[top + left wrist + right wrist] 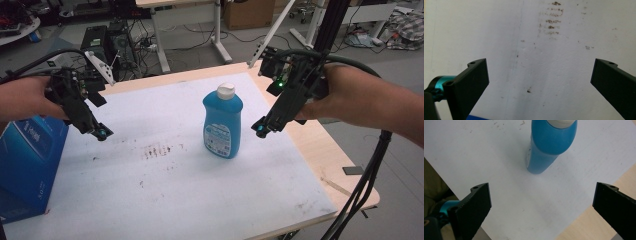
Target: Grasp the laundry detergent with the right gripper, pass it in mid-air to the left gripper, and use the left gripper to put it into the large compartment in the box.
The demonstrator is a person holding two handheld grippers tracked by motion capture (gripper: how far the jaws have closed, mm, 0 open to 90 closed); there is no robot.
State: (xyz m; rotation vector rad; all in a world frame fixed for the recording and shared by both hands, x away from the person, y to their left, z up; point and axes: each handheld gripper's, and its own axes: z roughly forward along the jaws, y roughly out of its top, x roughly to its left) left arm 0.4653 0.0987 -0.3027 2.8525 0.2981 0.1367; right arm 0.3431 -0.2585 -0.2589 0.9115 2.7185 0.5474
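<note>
A wooden table [320,145] carries a white sheet [165,195] that covers most of its top, leaving bare wood in a strip along the 3 o'clock side and across the far edge at 12. The sheet's near edge runs out of the high view at 6 and 7 o'clock. Most of the sheet is open: only a blue box [27,160] sits at its 9 o'clock edge, partly cut off by the frame, and a blue bottle [222,122] with a white cap [226,90] stands upright just right of centre, toward 1 o'clock. A patch of brown smudges [156,150] lies on the sheet at about 9 o'clock from the bottle, near it but apart.

The left gripper [100,132] comes in from 9 o'clock, held in a hand [25,97] above the box's far corner and tipped down toward the sheet. In the left gripper view its jaws stand wide apart with nothing between them, bare sheet and the smudges [552,18] beyond.

The right gripper [262,129] enters from 3 o'clock, the hand [340,92] wrapped round its body, angled down and toward the bottle, just beside it without touching. In the right gripper view its jaws are likewise spread wide and empty; the bottle [549,147] stands ahead at 12, its cap cut off by the top edge.

The bottle's label print is too small to read.
</note>
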